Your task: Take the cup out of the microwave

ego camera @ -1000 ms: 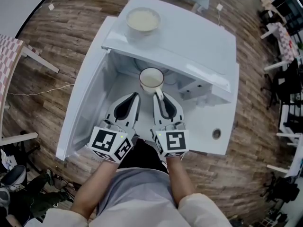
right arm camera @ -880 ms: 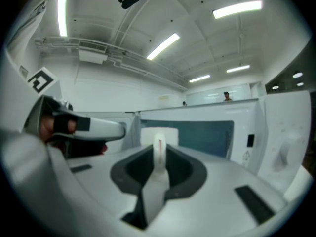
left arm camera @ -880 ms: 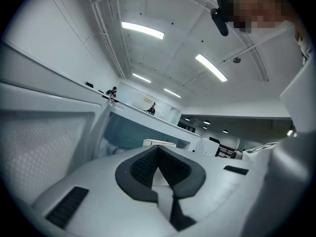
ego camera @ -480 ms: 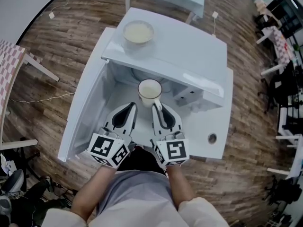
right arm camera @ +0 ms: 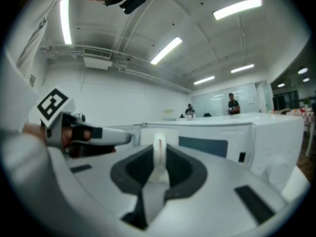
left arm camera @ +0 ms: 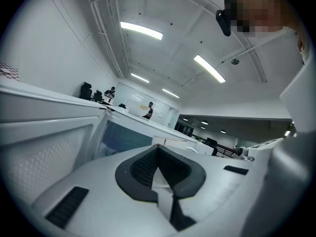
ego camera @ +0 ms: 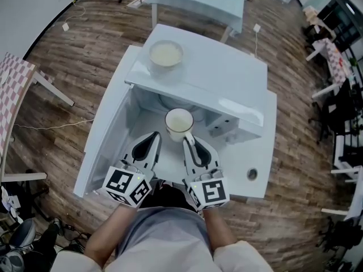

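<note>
— Starting at the fingers: right gripper (ego camera: 189, 140), entry?
— Jaws clamped on the cup's handle (right arm camera: 159, 152), a thin white loop standing upright between the dark pads.
— Left gripper (ego camera: 153, 136)?
— Jaws closed together and empty, lying just beside the right one, apart from the cup.
— Markings?
— One black-and-white square marker on each face of the right cube (ego camera: 210, 191) and the left cube (ego camera: 127, 184). Any other print is too small to read.
— Item: cup (ego camera: 179, 122).
— White, round, upright, pale cream inside, handle turned towards the person. Location: at the mouth of the microwave (ego camera: 227, 78), just under the front edge of its top.
— Surroundings?
— Microwave white, door (ego camera: 105, 143) swung wide to the left. White bowl (ego camera: 165, 54) with pale contents on the microwave's top. White table (ego camera: 258, 152) beneath, wood floor (ego camera: 74, 55) around.
</note>
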`<state>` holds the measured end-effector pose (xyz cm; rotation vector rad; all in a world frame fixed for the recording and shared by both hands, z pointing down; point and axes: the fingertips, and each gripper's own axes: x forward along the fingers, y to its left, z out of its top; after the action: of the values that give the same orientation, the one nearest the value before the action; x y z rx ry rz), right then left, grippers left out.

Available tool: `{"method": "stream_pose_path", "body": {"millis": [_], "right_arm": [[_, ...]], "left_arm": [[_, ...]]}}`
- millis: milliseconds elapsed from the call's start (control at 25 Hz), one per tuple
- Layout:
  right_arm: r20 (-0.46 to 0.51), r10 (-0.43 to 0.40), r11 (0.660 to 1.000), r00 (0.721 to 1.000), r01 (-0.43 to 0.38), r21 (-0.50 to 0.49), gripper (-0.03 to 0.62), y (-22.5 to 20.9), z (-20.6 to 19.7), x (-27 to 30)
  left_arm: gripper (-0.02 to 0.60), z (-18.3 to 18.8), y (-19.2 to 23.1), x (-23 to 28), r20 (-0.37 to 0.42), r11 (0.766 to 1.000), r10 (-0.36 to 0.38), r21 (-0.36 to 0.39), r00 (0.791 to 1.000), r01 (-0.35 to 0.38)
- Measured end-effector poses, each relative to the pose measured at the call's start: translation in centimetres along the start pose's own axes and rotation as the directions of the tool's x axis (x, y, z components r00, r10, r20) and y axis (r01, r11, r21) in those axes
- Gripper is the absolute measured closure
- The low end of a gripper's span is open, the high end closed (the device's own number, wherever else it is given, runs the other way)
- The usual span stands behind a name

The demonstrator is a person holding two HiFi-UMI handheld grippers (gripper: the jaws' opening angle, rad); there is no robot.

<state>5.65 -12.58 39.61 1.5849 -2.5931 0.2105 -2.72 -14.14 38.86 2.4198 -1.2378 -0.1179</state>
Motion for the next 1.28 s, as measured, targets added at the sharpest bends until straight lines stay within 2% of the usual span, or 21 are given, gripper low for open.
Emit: {"method": "stream_pose_path", "body": {"millis": [640, 920, 1080, 1280], "right_arm": [[0.057, 0.034, 0.999, 0.998, -0.033, -0.017, 0.523, 0.5, 3.2, -3.1], [0.099, 0.054, 0.998, 0.994, -0.05, -0.045, 0.523, 0.6, 5.1, -6.1], [0.091, 0.063, 0.997, 0.994, -0.06, -0.04, 0.523, 0.9, 6.2, -7.6], [0.119, 0.111, 0.994, 0.987, -0.111, -0.012, 0.523, 1.6, 7.6, -8.4]], "left_arm": [[0.566, 1.6, -3.0, -0.8, 0.004, 0.998, -0.057, -0.013, 0.998, 0.057], [0.568, 2.5, -5.4, -1.6, 0.032, 0.997, -0.075, -0.024, 0.997, 0.076], [0.568, 3.7, -6.5, -2.1, 0.053, 0.995, -0.088, -0.045, 0.995, 0.09], [0.568, 5.0, -6.7, -3.2, 0.07, 0.994, -0.092, -0.056, 0.993, 0.096]]}}
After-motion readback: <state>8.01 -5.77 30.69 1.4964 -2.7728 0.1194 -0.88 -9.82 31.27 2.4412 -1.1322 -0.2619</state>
